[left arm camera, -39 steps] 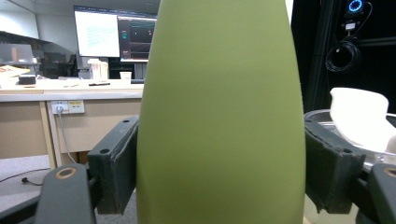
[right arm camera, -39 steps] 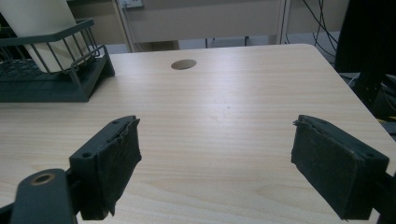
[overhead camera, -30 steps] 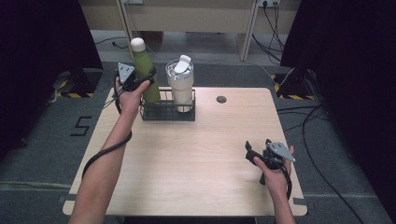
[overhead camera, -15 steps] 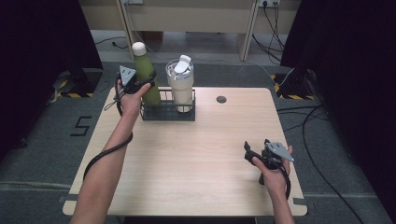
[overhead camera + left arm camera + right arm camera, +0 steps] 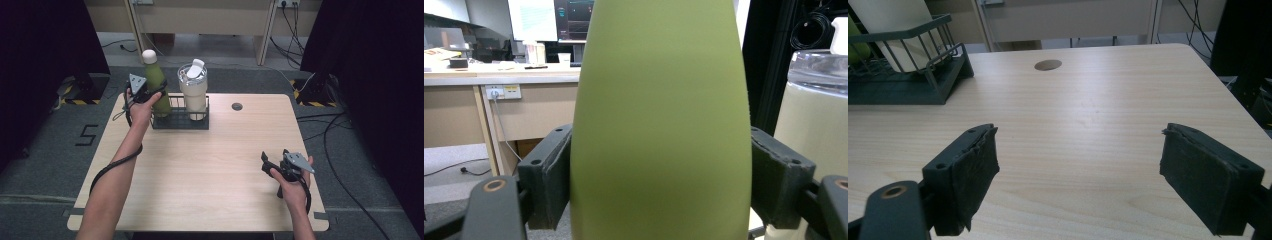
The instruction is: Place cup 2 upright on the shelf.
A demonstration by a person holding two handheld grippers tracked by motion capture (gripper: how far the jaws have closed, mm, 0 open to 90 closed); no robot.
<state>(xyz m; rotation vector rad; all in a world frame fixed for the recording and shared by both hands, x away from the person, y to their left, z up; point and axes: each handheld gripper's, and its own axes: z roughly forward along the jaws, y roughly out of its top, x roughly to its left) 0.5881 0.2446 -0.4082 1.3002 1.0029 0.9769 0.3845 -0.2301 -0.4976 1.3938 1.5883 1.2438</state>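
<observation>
A green bottle (image 5: 156, 85) with a cream cap stands upright in the left end of a dark wire rack (image 5: 180, 120) at the table's far side. My left gripper (image 5: 150, 95) is shut on the bottle's body; in the left gripper view both pads (image 5: 549, 180) press the green bottle (image 5: 659, 125). A cream tumbler (image 5: 193, 92) with a clear lid stands in the rack beside it, and the tumbler (image 5: 814, 130) shows close at the right. My right gripper (image 5: 267, 166) rests open near the table's front right, its jaws (image 5: 1078, 185) wide apart over bare wood.
The wooden table (image 5: 215, 165) has a round cable hole (image 5: 237, 106) at the far middle. The wire rack (image 5: 903, 75) lies far left in the right gripper view. Dark curtains flank the table; cables run on the floor at the right.
</observation>
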